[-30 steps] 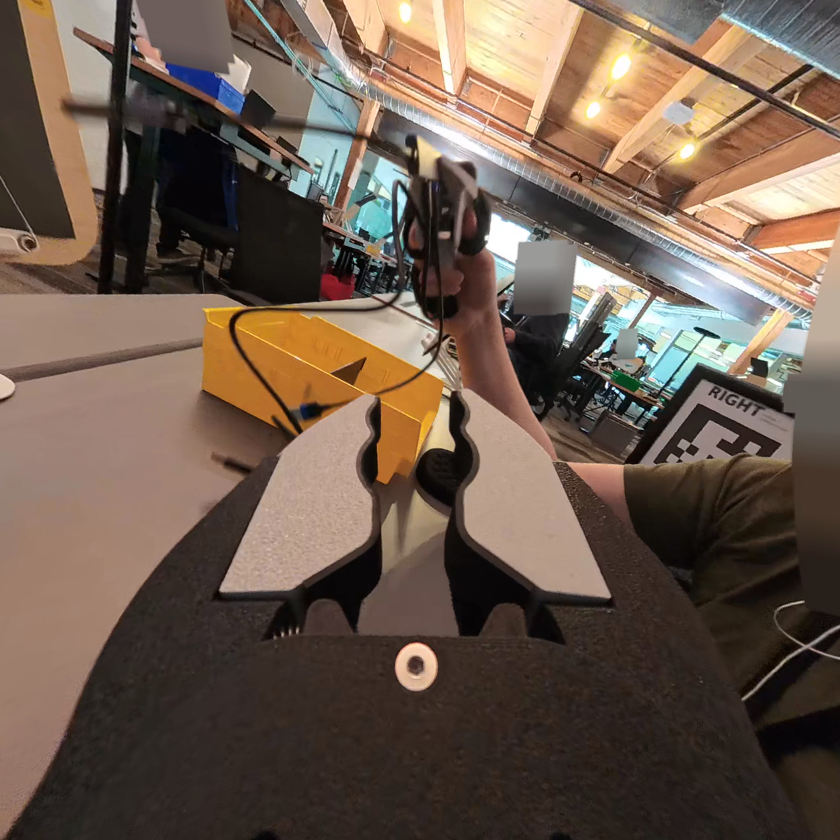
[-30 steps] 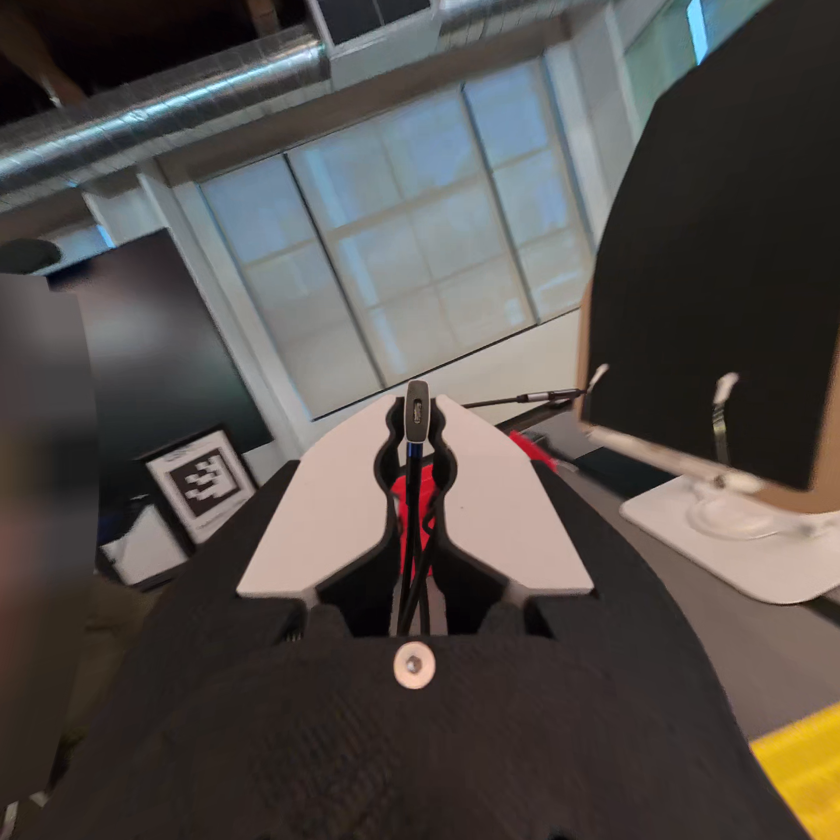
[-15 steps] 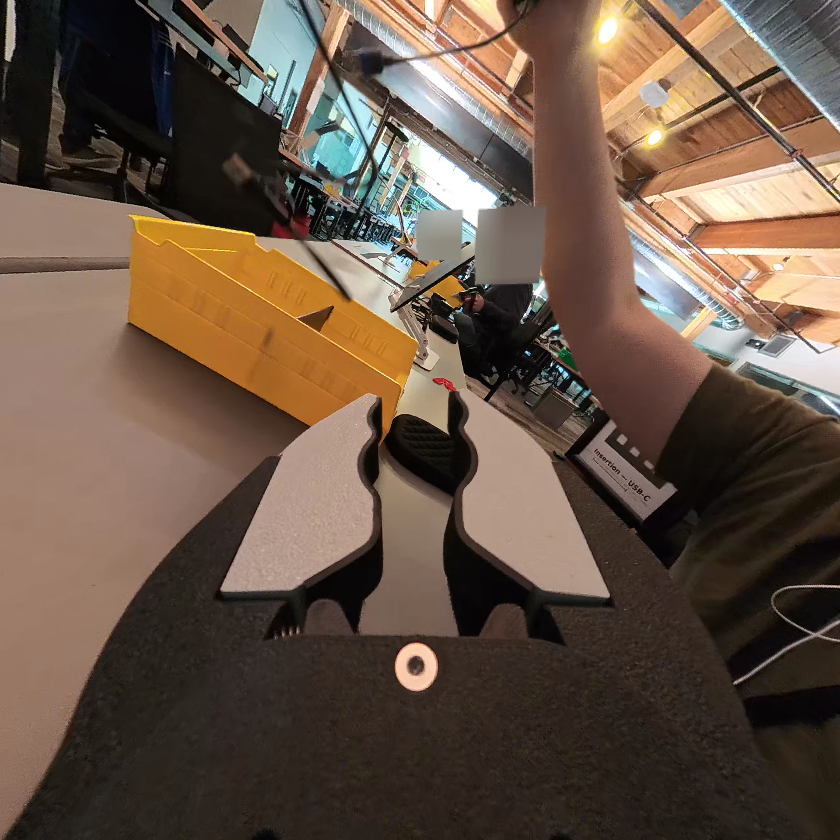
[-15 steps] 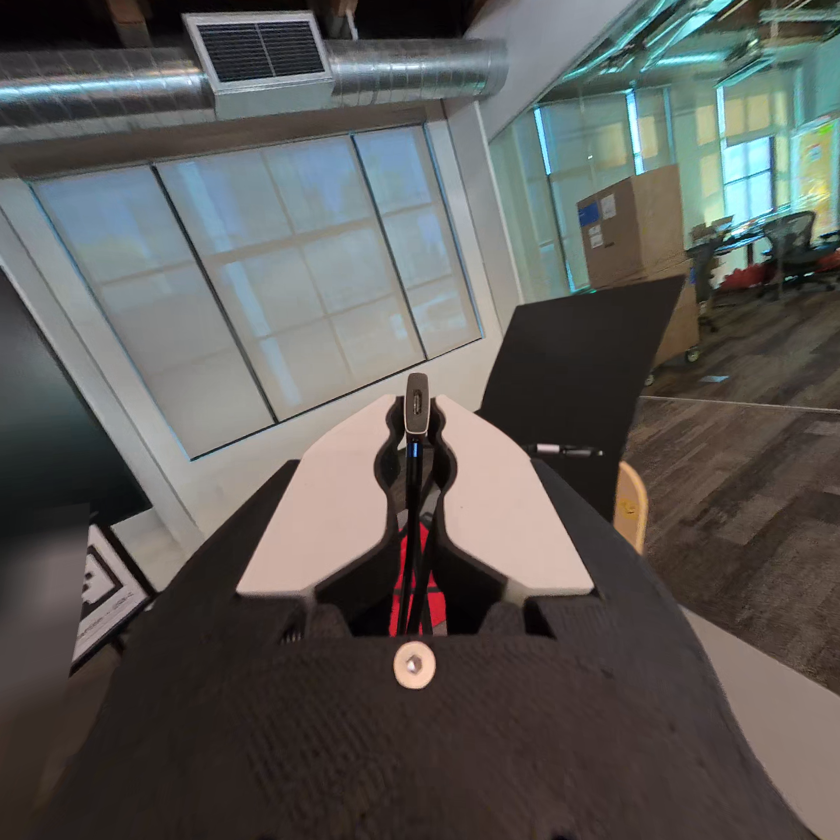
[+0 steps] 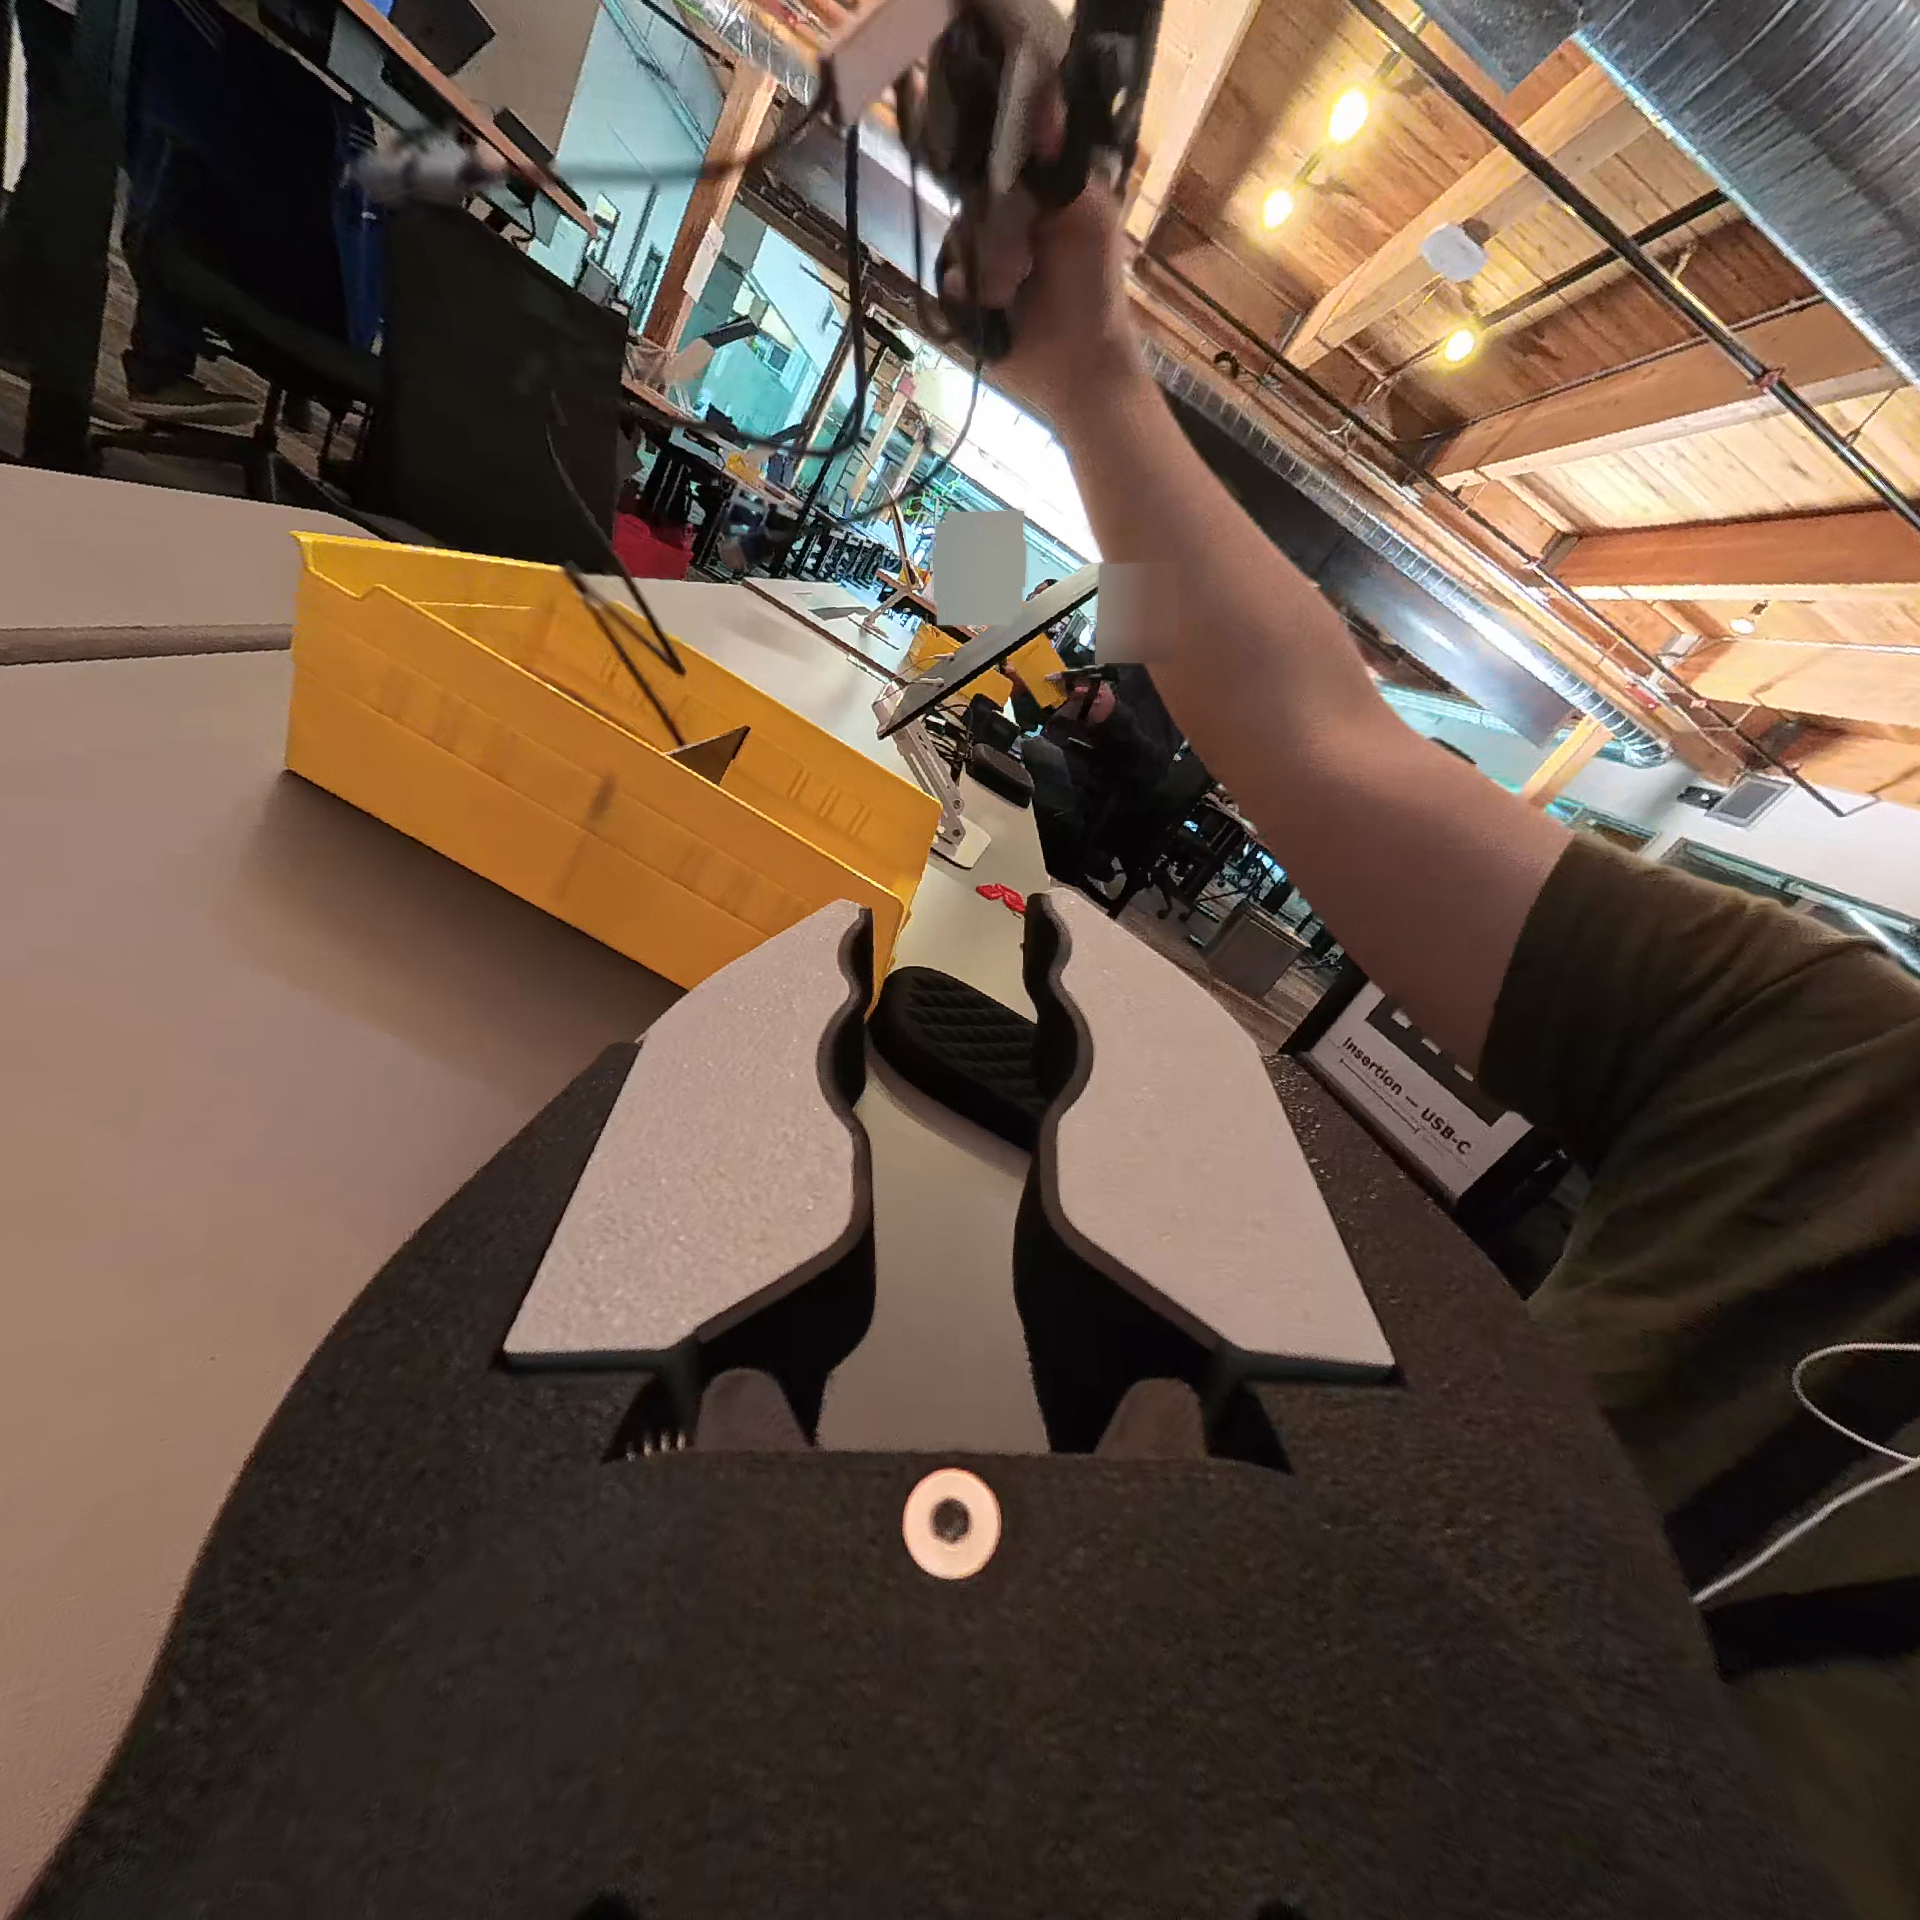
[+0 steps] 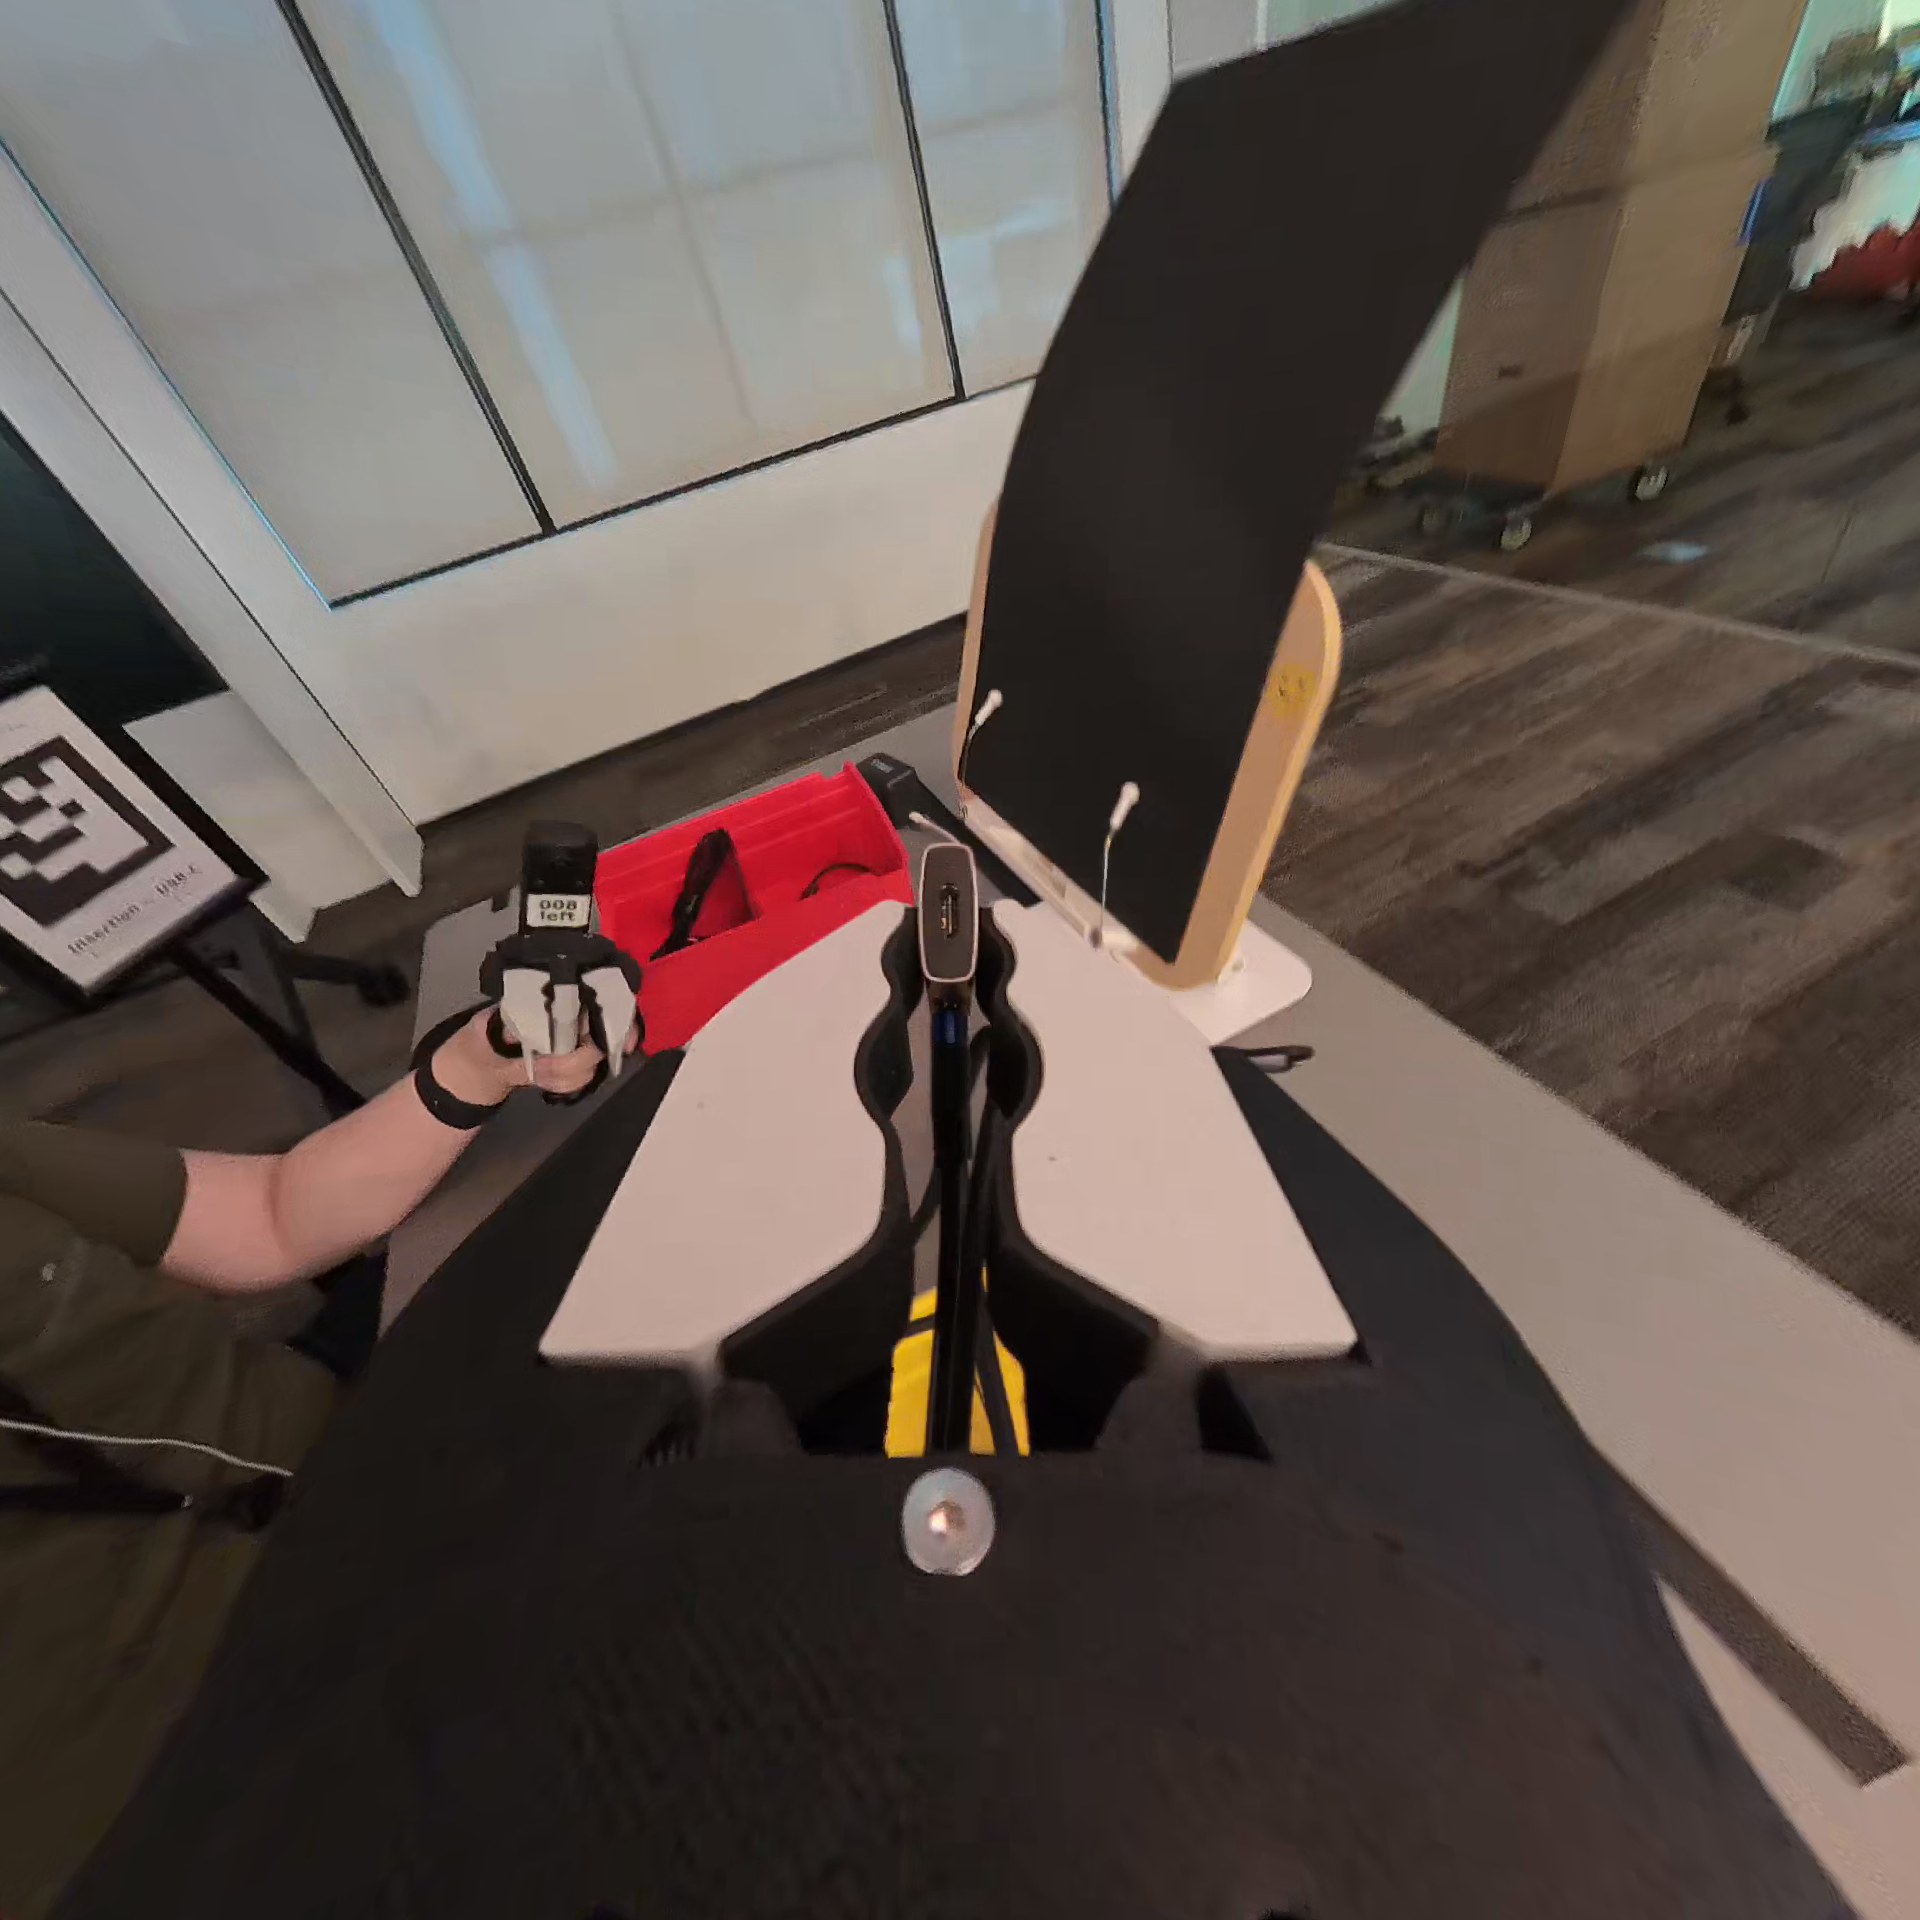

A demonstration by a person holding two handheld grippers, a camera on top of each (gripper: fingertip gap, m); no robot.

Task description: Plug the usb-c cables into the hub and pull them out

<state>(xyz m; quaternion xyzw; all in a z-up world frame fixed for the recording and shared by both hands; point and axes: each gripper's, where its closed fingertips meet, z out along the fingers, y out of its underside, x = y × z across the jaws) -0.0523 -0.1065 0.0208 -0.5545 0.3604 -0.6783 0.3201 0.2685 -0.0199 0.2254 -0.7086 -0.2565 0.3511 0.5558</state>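
Observation:
My right gripper point(image 6: 948, 935) is shut on the hub point(image 6: 945, 909), a slim grey and black body with a port on its end that sticks out past the fingertips. Black cables point(image 6: 951, 1195) run back from it between the fingers. In the left wrist view the right gripper point(image 5: 997, 104) is held high above the table, and its black cables point(image 5: 623, 634) hang down into the yellow bin point(image 5: 582, 769). My left gripper point(image 5: 948, 925) is open and empty, low over the grey table point(image 5: 208, 1039). It also shows in the right wrist view point(image 6: 561, 1003).
A black ribbed oval pad point(image 5: 966, 1049) lies just beyond my left fingertips. A red bin point(image 6: 758, 883) with a dark cable stands at the table's end. A black panel on a white stand point(image 6: 1143, 623) is beside it. A marker sign point(image 6: 73, 831) stands off the table. Tip to tip, the grippers are about 40 cm apart.
My right gripper has tipped down from facing the windows to facing the table, still holding the hub. The hanging cables have swung over the yellow bin. My left gripper has barely moved.

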